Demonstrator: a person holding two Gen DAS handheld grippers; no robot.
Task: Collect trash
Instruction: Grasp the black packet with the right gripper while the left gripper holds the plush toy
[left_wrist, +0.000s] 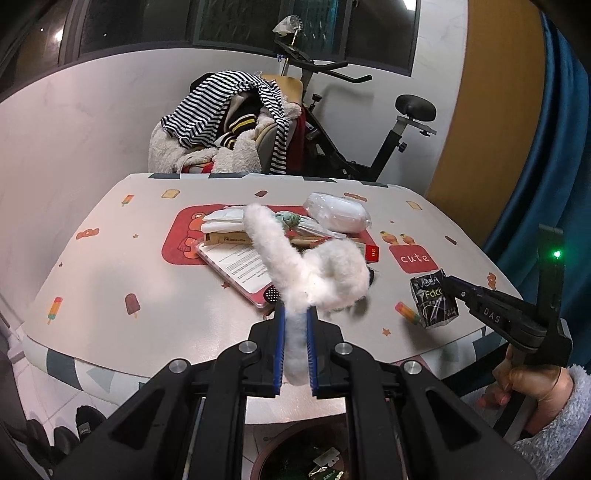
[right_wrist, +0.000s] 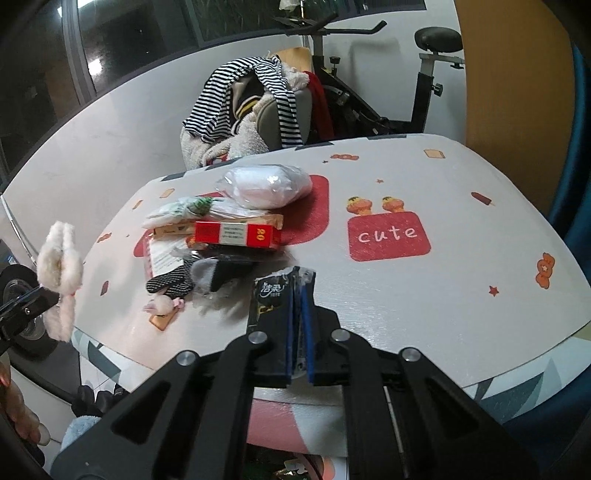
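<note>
My left gripper (left_wrist: 294, 315) is shut on a white fluffy bunny-ear piece (left_wrist: 314, 269), held above the table's near edge; it also shows at the left of the right wrist view (right_wrist: 59, 266). My right gripper (right_wrist: 300, 295) is shut on a black tissue packet (right_wrist: 273, 299), held over the table's front; the packet also shows in the left wrist view (left_wrist: 434, 302). On the table lies a pile: a red box (right_wrist: 236, 233), a clear bag of white stuff (right_wrist: 266, 186), paper sheet (left_wrist: 243, 266), and a dotted black sock (right_wrist: 170, 284).
The table (right_wrist: 424, 295) has a white patterned cover. A bin with wrappers (left_wrist: 303, 458) stands below the near edge. A chair piled with clothes (left_wrist: 229, 125) and an exercise bike (left_wrist: 369, 129) stand behind. A blue curtain (left_wrist: 554, 147) hangs right.
</note>
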